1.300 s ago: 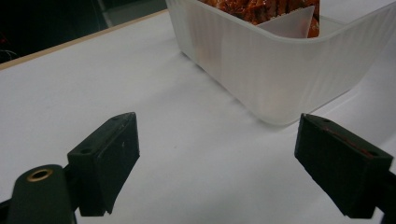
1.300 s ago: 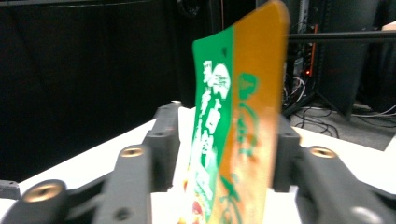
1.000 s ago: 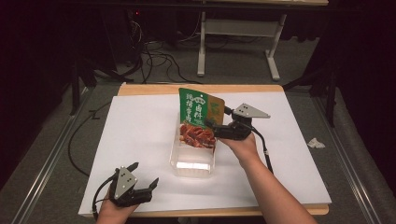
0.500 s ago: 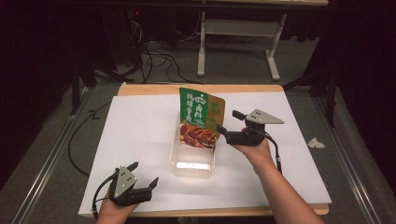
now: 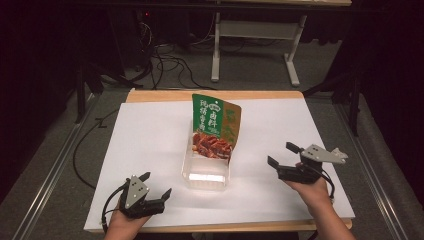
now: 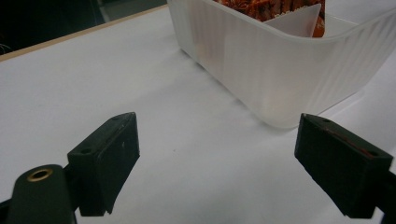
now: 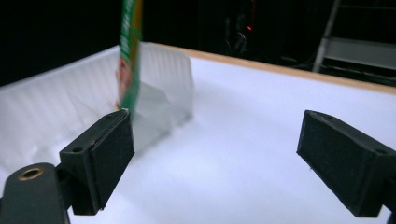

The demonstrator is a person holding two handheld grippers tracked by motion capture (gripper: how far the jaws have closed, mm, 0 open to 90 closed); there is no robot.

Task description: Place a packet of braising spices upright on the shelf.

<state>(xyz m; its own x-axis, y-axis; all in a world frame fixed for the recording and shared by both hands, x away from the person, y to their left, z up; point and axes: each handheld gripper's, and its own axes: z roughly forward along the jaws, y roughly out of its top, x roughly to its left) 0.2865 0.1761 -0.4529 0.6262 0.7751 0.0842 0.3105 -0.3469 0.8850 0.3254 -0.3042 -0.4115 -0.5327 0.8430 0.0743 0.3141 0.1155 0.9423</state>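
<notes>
A green food pouch [image 5: 214,126] with a meat picture stands upright in the far end of a clear plastic tub [image 5: 206,176] at the middle of the white table [image 5: 140,145]. My right gripper [image 5: 284,156] is open and empty, well to the right of the tub. Near the front edge, left of the tub, my left gripper [image 5: 156,186] rests open and empty. In the left gripper view the tub [image 6: 280,70] lies ahead on the right. In the right gripper view the pouch's edge [image 7: 130,51] and the tub [image 7: 70,107] are at the left.
The white sheet covers a wooden table with its far edge [image 5: 210,94] showing. Beyond it stand a metal frame [image 5: 255,30] and loose cables [image 5: 165,60] on the floor. A rail [image 5: 45,175] runs along the left side.
My right gripper has let go of the pouch and drawn back to the right and toward the front edge. The pouch stays standing in the tub. The left gripper has not moved.
</notes>
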